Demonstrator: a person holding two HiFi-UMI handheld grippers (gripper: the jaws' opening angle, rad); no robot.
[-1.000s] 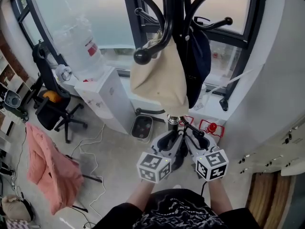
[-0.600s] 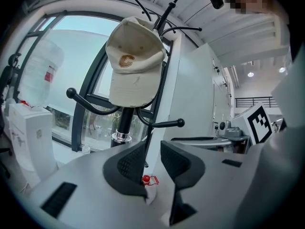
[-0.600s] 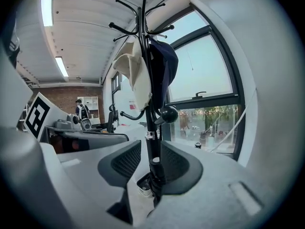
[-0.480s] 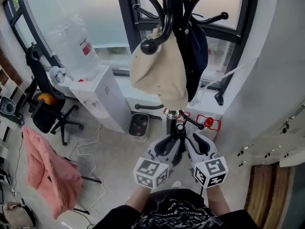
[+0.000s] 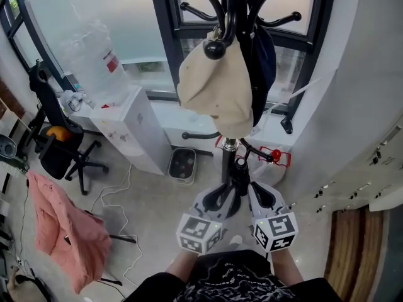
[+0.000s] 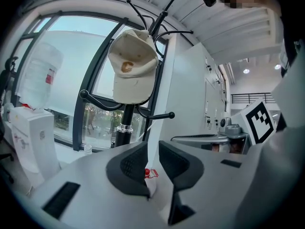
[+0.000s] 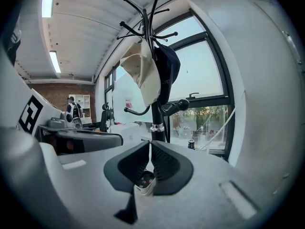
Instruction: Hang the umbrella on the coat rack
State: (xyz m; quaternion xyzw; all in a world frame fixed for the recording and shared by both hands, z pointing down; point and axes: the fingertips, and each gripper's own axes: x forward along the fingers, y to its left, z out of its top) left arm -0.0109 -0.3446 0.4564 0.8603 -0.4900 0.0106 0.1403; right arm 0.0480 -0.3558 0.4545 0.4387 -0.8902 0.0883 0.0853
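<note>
The black coat rack pole (image 5: 234, 5) stands straight ahead, and a cream cap (image 5: 214, 87) and a navy cap (image 5: 264, 68) hang on its hooks. No view shows an umbrella. My left gripper (image 5: 221, 195) and right gripper (image 5: 257, 194) sit side by side just below the pole's silver collar (image 5: 230, 145). The left gripper (image 6: 152, 149) is open and empty, with the pole (image 6: 125, 128) and cream cap (image 6: 132, 66) left of its gap. The right gripper (image 7: 150, 149) has just been closing. Its pads nearly meet, with nothing between them. The pole (image 7: 157, 118) is just beyond.
A white water dispenser (image 5: 129, 131) with a large bottle (image 5: 94, 55) stands left of the rack, and a small bin (image 5: 184, 164) sits at its foot. An office chair (image 5: 60, 143) and pink cloth (image 5: 60, 231) are far left. A red object (image 5: 275, 156) and white lockers (image 5: 371, 168) are on the right.
The rack and caps have slid right and lower in the head view. Both grippers have shifted slightly together and sit lower in the picture.
</note>
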